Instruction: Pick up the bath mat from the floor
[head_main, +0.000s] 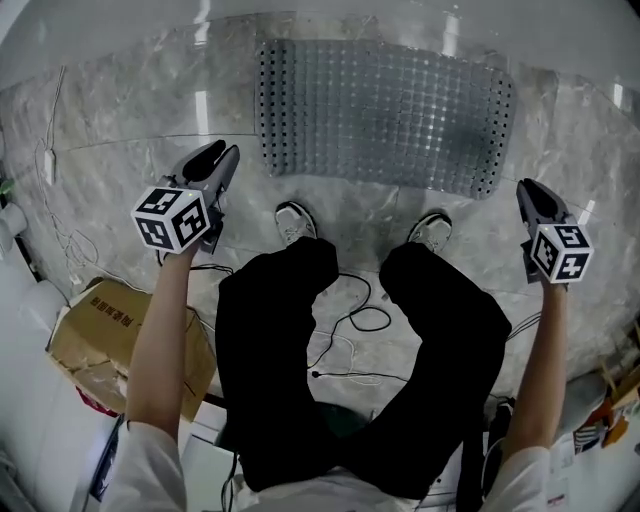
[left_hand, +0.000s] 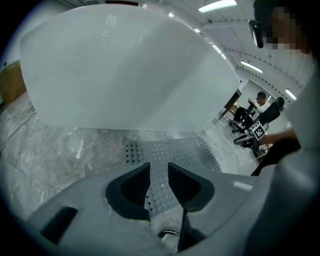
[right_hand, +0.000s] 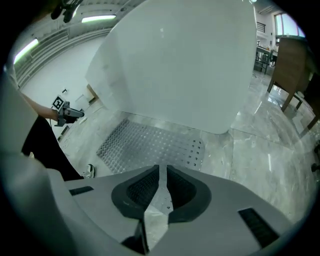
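Two grippers, both up off the floor (head_main: 110, 110), neither touching the bath mat (head_main: 385, 115).

Mat lies flat on the marble just in front of the white tub (left_hand: 125, 65). Its far edge is close to the tub base and its near edge is just ahead of the person's shoes (head_main: 293, 221).

Left gripper (head_main: 222, 160): jaws spread, a clear gap with nothing in it. It hangs over bare floor just outside the mat's near-left corner, by the perforated left edge.

Right gripper (head_main: 527, 192): jaws pressed together, nothing pinched. It sits just past the mat's near-right corner.

Room to move:
- Bare marble on both sides of the mat; all four edges are free, with nothing lying on it.
- Cardboard box (head_main: 90, 330) is behind the left arm, well apart from the mat.
- Black cables (head_main: 360, 320) loop on the floor between the legs, behind the shoes.
- A thin white cable (head_main: 55, 200) runs along the far left.
- Wooden furniture (right_hand: 287, 65) stands off to the right, clear of the mat.
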